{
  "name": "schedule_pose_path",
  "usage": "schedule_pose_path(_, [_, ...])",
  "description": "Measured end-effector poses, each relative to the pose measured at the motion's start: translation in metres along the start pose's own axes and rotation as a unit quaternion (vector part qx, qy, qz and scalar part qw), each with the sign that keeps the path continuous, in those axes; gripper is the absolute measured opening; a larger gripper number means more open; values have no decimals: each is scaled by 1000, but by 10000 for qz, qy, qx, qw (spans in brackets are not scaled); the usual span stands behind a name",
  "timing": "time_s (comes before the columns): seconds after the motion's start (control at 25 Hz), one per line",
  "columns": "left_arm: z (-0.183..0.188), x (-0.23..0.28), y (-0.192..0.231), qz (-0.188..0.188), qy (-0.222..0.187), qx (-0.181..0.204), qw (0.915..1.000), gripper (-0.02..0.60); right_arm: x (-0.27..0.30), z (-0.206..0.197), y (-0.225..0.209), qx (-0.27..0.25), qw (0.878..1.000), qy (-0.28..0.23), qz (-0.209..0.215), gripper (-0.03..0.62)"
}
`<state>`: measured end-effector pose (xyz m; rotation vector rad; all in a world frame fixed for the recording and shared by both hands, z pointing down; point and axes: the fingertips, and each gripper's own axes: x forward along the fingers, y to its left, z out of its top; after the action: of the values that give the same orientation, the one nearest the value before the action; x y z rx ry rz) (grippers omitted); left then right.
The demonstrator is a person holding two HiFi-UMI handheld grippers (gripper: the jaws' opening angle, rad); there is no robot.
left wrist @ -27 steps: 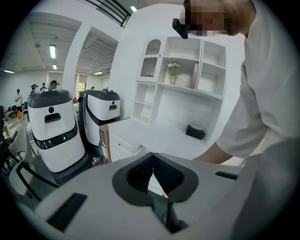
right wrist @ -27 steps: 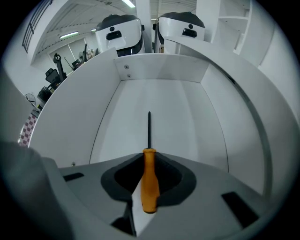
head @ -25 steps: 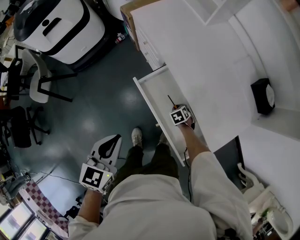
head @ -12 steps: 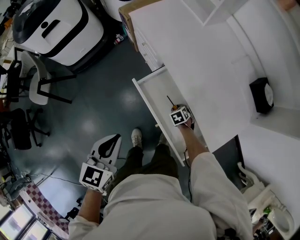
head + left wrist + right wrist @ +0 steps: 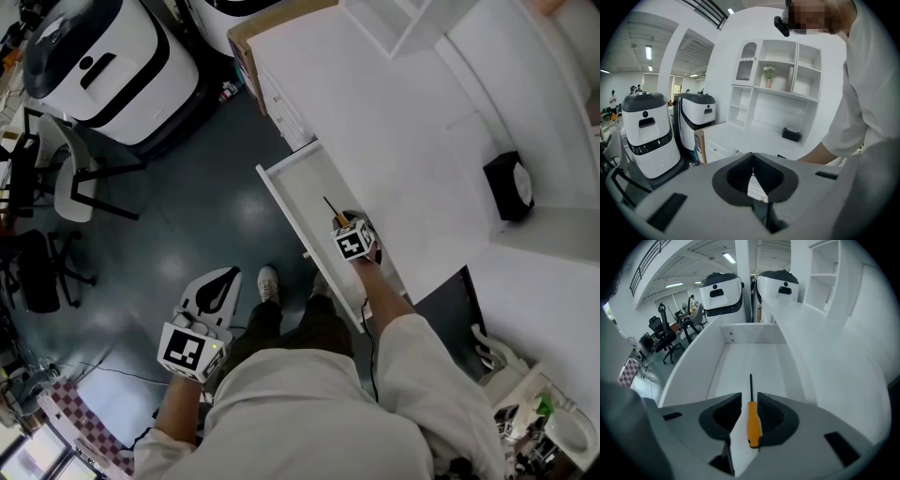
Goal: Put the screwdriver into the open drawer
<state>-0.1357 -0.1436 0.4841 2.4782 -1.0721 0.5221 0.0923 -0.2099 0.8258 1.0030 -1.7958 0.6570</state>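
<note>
Screwdriver [image 5: 753, 425]: it is seen lying lengthwise on the floor of the drawer [image 5: 754, 336], toward its front. The orange handle is nearest the front and the thin dark shaft points at the back wall.
Drawer: it is pulled out from under the white table [image 5: 394, 122], with nothing else seen inside it.
Right tool [image 5: 749, 394]: it is held over the front of the drawer and pointed steeply down. The jaws stand wide and have just been opening. The handle shows between them, but no pad is seen pressing on it.
Left tool [image 5: 752, 154]: it is held well apart from the drawer, over the floor. The jaws are brought together with nothing between them.
Handling: the screwdriver is judged light and stiff. Its smooth round handle is likely to roll or slip if nudged.
Where to hold: the middle of the handle, taken across its width, is judged the best place. The shaft is judged too thin for a sure grip.
Progress: placement is judged done, with the right tool to be drawn clear.
</note>
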Motion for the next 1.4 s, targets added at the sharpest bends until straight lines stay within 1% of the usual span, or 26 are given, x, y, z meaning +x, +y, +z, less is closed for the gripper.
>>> schedule_pose_path(0.4, [21, -1, -20, -259, -258, 200, 9991, 5, -60, 29, 5, 54, 9972, -735, -92, 101])
schedule_pose_path(0.68, [29, -3, -37, -386, -393, 277, 9981, 5, -112, 42, 4, 95, 9904, -1368, -199, 94])
schedule_pose_path(0.96, [39, -1, -55, -531, -553, 360, 9964, 5, -173, 57, 3, 289, 9760, -2142, -286, 83])
schedule_pose_path(1.16, [47, 3, -68, -631, -645, 425, 9950, 5, -219, 64, -2, 359, 9607, -2728, -363, 67])
schedule_pose_path(1.4, [54, 9, -77, -731, -762, 494, 9932, 5, -260, 64, -4, 421, 9467, -3163, -446, 64])
